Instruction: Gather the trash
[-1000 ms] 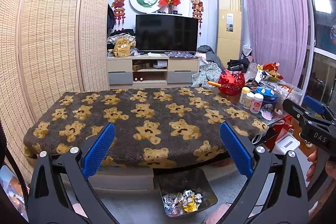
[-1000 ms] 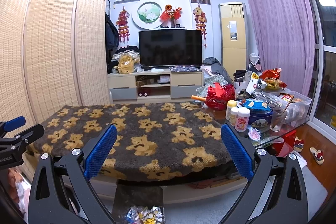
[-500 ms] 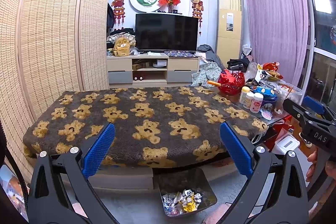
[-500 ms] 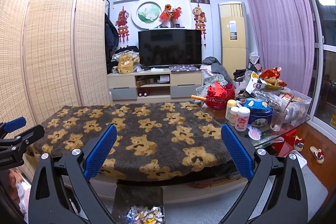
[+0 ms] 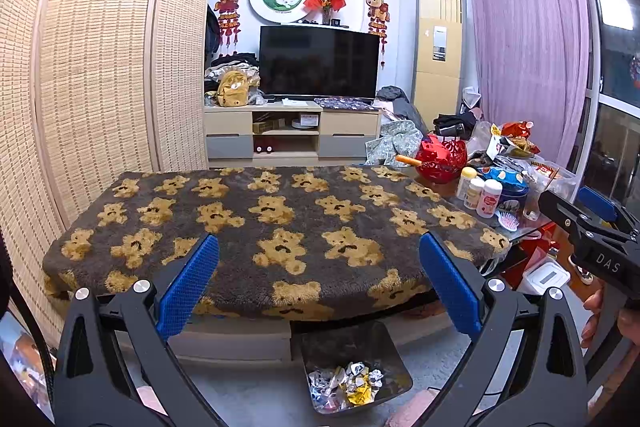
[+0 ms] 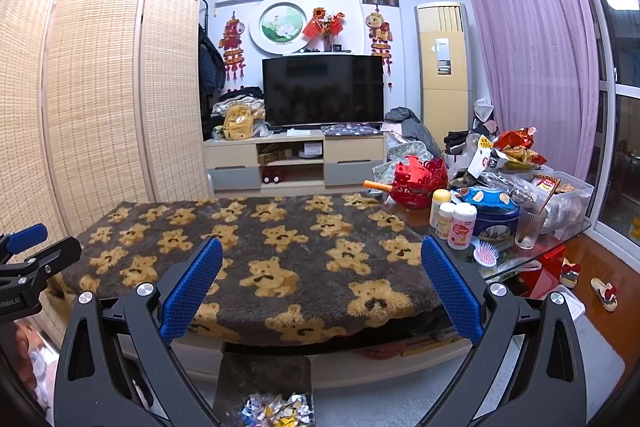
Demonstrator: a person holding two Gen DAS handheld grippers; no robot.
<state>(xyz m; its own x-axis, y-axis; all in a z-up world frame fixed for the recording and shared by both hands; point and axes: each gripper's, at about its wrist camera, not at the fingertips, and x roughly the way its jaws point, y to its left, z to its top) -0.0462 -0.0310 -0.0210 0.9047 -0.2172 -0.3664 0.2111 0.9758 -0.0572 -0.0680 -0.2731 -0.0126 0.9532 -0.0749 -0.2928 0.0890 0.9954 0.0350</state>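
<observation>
- I see no change from the earlier frames: both claws hold position.
- My left claw (image 5: 318, 287) stands wide, empty.
- My right claw (image 6: 322, 289) stands wide, empty.
- Crumpled wrappers (image 5: 346, 383) lie in the bin (image 5: 376, 347) on the floor, below the bear-print blanket (image 5: 280, 219) on the bench.

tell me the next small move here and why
Probably hold both grippers back and finish. The left gripper and right gripper are open and empty, the bear blanket shows no loose scraps, and the crumpled wrappers already lie in the bin on the floor.
</observation>
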